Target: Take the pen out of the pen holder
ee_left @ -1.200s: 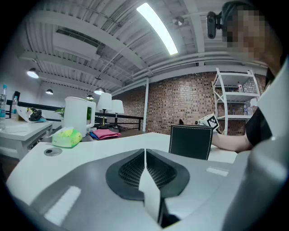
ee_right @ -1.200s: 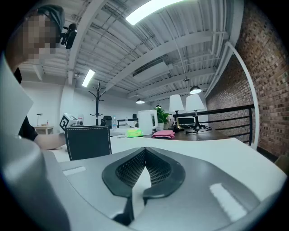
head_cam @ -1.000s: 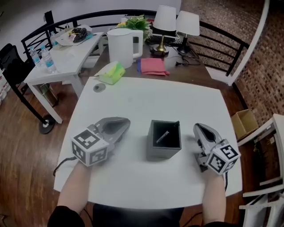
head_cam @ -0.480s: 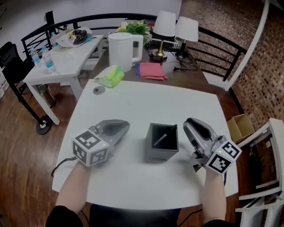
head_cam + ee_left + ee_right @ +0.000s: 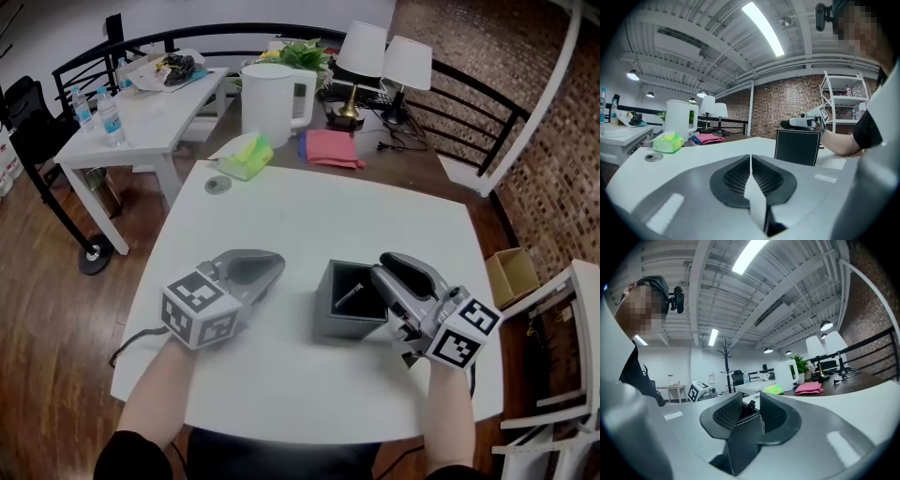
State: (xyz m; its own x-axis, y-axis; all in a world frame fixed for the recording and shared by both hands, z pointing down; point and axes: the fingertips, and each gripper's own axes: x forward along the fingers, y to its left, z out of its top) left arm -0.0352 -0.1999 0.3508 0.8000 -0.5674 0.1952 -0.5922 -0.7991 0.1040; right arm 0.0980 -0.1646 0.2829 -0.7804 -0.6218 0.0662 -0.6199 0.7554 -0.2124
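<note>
White table (image 5: 309, 202) carries the scene: at its left the left tool (image 5: 274, 262) points across it, jaws pressed together with nothing between them. In the middle stands the dark square pen holder (image 5: 339, 325), the pen (image 5: 349, 294) leaning inside. At the right, the right tool (image 5: 379, 269) reaches over the holder's right rim, jaws opening, the holder's corner and the pen's top between them, unpinched.
</note>
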